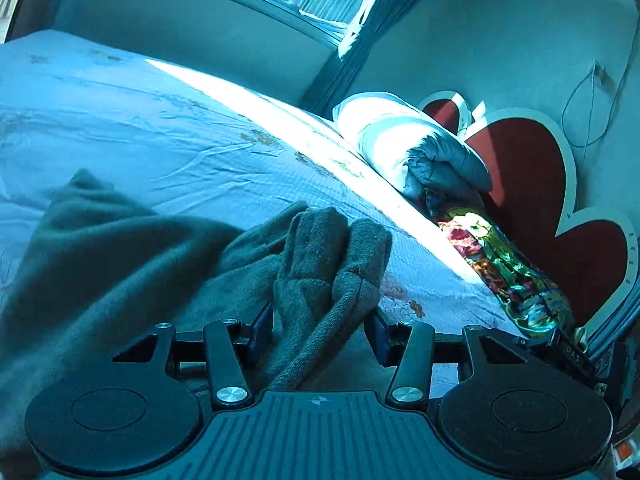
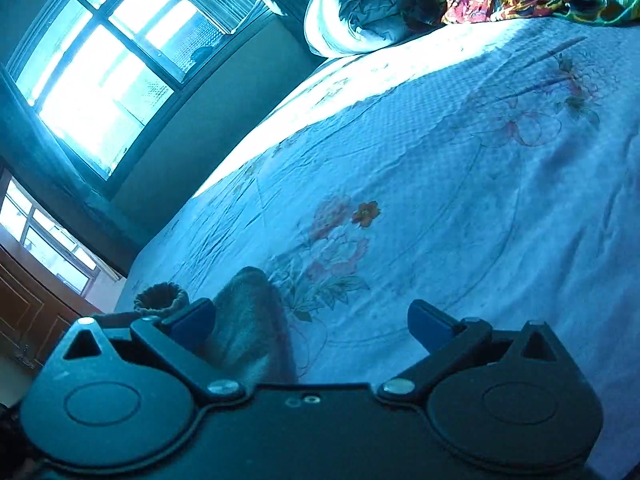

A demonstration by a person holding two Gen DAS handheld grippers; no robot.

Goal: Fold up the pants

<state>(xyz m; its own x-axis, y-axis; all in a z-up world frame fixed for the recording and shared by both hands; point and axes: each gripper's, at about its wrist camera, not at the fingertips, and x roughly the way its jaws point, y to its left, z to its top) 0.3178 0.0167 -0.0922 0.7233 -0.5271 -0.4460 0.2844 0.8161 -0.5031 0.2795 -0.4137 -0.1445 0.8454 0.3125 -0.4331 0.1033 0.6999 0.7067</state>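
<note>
Dark grey fleece pants (image 1: 120,264) lie rumpled on the bed sheet (image 1: 168,128). A bunched fold of them (image 1: 328,264) rises between the blue pads (image 1: 262,332) of my left gripper (image 1: 320,334). The jaws stand partly apart, and a thin gap shows beside the cloth. In the right wrist view my right gripper (image 2: 312,322) is wide open over the sheet (image 2: 460,200). A rounded end of the pants (image 2: 252,320) lies against its left fingertip (image 2: 192,320), not pinched. A ribbed cuff (image 2: 160,300) sits just left of that finger.
A rolled grey-white quilt (image 1: 400,140) and a bright multicoloured pillow (image 1: 500,264) lie along the red heart-shaped headboard (image 1: 524,168). A large window (image 2: 96,80) and a wall flank the far side of the bed. Wooden furniture (image 2: 24,312) stands at the lower left.
</note>
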